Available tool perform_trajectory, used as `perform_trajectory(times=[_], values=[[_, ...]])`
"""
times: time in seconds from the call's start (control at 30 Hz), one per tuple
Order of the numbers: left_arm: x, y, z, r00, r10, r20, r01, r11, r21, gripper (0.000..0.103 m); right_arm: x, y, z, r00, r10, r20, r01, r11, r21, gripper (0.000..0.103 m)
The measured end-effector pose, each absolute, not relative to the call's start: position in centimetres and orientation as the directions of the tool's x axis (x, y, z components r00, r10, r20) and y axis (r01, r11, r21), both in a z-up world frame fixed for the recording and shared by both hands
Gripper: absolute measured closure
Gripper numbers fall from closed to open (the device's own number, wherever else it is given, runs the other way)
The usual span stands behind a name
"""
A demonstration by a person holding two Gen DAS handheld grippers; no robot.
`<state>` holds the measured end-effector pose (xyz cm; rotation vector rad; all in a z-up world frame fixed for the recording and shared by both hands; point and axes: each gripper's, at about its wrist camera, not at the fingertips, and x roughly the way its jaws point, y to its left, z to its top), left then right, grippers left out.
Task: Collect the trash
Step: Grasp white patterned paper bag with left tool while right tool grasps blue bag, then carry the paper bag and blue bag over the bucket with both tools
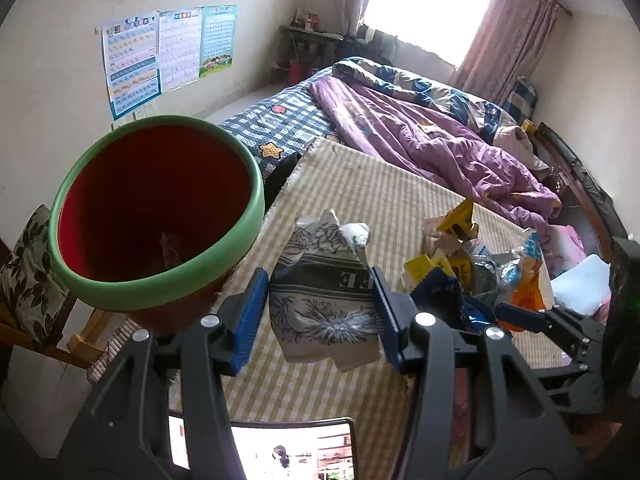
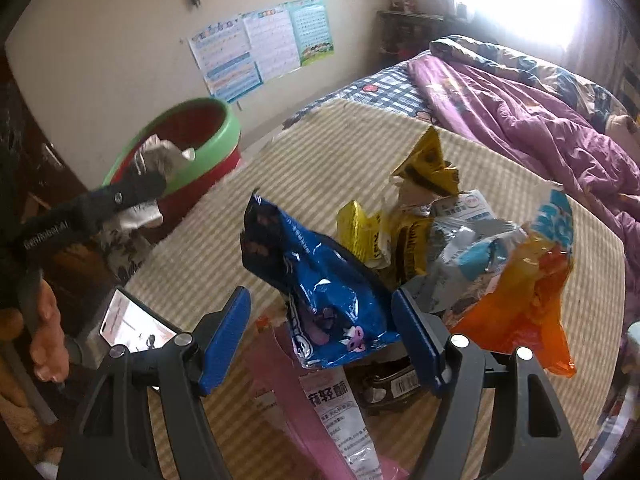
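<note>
Left claw [image 1: 320, 312] pinches a grey wrapper [image 1: 324, 292] with mirrored "E"; right claw [image 2: 320, 340] gapes around a blue packet [image 2: 320, 280].

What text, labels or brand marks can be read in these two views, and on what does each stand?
"GenRobot.AI": on the side of the left gripper, seen from the right wrist.
"E", mirrored: on the grey patterned wrapper held in that gripper.
"有轻酥": on the white and pink packet; its smaller print is too small to read.
Wall posters, yellow packets, blue bag: print blurred, unreadable.
</note>
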<state>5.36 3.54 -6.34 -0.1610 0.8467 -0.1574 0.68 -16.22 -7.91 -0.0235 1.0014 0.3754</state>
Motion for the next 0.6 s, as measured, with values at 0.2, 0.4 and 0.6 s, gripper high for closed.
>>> perform_trajectory(times=[0.2, 0.4, 0.6], values=[[5.5, 3.4, -6.4, 0.651, -0.202, -0.732, 0.072, 0.976, -0.206, 0.054, 1.3, -16.4, -9.1, 0.457, 0.29, -0.841, -0.295, 0.941, 0.164, 0.059], [5.1, 4.0, -6.2, 0.656, -0.203, -0.727, 0.071, 0.975, -0.209, 0.054, 1.1, -17.1, -8.0, 0.482, 0.322, -0.815, -0.274, 0.939, 0.208, 0.073], [4.8, 5.1, -5.0, 0.689, -0.19, -0.7, 0.057, 0.976, -0.209, 0.054, 0.8, -17.8, -4.6, 0.557, 0.343, -0.756, -0.257, 0.937, 0.235, 0.074]])
